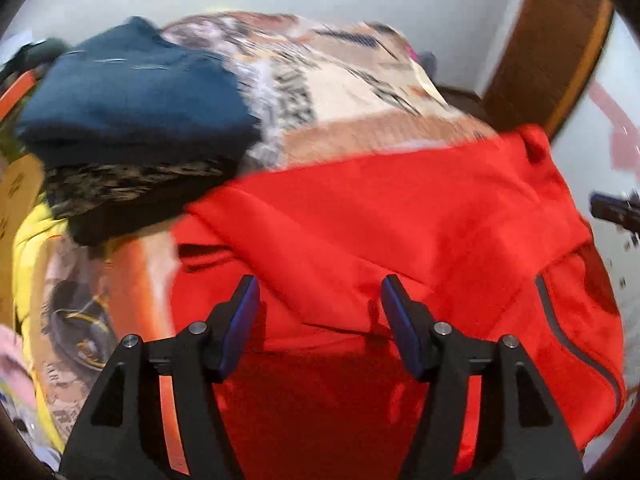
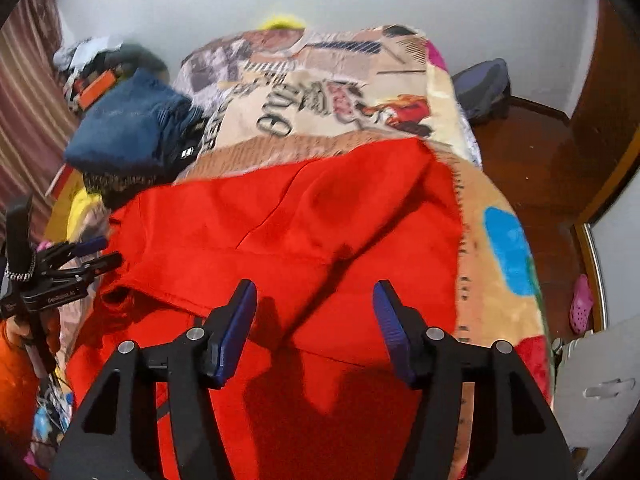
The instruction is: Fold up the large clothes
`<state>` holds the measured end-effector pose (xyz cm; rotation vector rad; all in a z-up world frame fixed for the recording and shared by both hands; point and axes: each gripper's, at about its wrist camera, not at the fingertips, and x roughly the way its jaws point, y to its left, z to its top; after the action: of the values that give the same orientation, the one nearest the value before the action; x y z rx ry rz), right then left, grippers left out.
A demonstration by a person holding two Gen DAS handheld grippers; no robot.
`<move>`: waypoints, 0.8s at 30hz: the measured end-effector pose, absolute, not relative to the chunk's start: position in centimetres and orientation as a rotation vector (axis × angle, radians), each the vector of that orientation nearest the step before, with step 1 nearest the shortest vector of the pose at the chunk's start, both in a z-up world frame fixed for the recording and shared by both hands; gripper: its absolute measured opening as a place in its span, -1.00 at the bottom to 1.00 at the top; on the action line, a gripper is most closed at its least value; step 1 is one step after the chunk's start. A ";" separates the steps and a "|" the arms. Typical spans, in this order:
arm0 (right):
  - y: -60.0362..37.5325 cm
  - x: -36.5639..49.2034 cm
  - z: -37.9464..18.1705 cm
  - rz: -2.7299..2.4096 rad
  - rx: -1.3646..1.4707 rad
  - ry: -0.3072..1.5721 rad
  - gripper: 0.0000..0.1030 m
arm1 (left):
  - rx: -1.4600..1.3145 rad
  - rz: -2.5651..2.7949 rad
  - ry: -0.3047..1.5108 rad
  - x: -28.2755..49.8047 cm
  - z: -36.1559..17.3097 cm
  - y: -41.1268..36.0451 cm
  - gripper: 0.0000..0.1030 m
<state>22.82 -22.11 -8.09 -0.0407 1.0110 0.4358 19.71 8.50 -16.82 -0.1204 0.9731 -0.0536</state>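
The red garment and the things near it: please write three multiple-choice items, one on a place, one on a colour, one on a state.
1. Where does the red garment lie?
A. on the printed blanket
B. on the wooden floor
C. on a chair

2. What colour is the folded garment on top of the pile at the left?
A. white
B. dark blue
C. green

3. How are the two hand-held grippers?
A. both shut on cloth
B. one open, one shut
C. both open, holding nothing

Answers: 1 A, the blanket shows around its edges. 2 B, it is dark blue in both views. 3 C, the left hand-held gripper and the right hand-held gripper each show a wide empty gap.
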 end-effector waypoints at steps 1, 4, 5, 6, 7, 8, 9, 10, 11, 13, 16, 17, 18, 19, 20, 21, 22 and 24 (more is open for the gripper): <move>-22.6 22.9 -7.7 0.425 -0.028 0.998 0.10 | -0.133 -0.028 0.955 19.7 -16.5 9.3 0.23; -24.3 23.3 -6.7 0.387 0.030 0.964 0.10 | -0.178 0.061 0.947 19.9 -16.4 12.2 0.28; -24.8 23.4 -6.6 0.376 0.051 0.959 0.10 | -0.201 0.076 0.955 20.0 -16.5 13.0 0.28; -25.6 23.6 -6.5 0.362 0.078 0.957 0.11 | -0.237 0.090 0.968 20.1 -16.8 14.0 0.28; -26.1 23.7 -6.6 0.355 0.092 0.959 0.12 | -0.270 0.099 0.978 20.1 -17.1 14.7 0.28; -26.5 23.9 -6.7 0.345 0.106 0.965 0.13 | -0.319 0.113 0.991 20.2 -17.6 15.7 0.28; -27.1 24.2 -7.0 0.331 0.120 0.977 0.14 | -0.370 0.125 1.005 20.2 -18.2 16.6 0.28; -27.4 24.4 -7.3 0.321 0.127 0.990 0.15 | -0.407 0.132 1.017 20.1 -18.7 17.2 0.28; -27.7 24.6 -7.8 0.314 0.135 1.013 0.15 | -0.452 0.131 1.033 20.1 -19.5 17.9 0.28; -28.1 25.0 -8.6 0.314 0.153 1.050 0.15 | -0.536 0.103 1.067 20.3 -21.0 19.0 0.28; -28.6 25.5 -10.3 0.329 0.215 1.101 0.15 | -0.638 0.053 1.104 20.5 -23.0 19.5 0.28; -28.8 25.7 -10.7 0.334 0.231 1.116 0.15 | -0.678 0.038 1.115 20.6 -23.7 19.6 0.28; -28.9 25.9 -11.3 0.335 0.246 1.133 0.15 | -0.708 0.025 1.122 20.7 -24.2 19.6 0.28; -29.1 26.3 -11.8 0.332 0.256 1.148 0.15 | -0.741 0.007 1.132 20.9 -25.0 19.7 0.28; -29.2 26.5 -12.3 0.330 0.266 1.162 0.15 | -0.755 0.001 1.138 21.1 -25.5 19.7 0.28; -29.3 27.0 -12.9 0.333 0.285 1.184 0.15 | -0.765 -0.001 1.143 21.3 -25.9 19.8 0.30; -29.4 27.3 -13.3 0.340 0.299 1.203 0.15 | -0.771 -0.004 1.144 21.4 -26.1 19.8 0.32; -29.4 28.3 -14.5 0.376 0.345 1.255 0.15 | -0.799 -0.011 1.136 21.7 -26.7 20.0 0.49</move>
<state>28.29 -29.41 -14.47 0.3452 1.2552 0.3760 21.66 20.01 -26.69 -0.7989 1.1358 -0.0110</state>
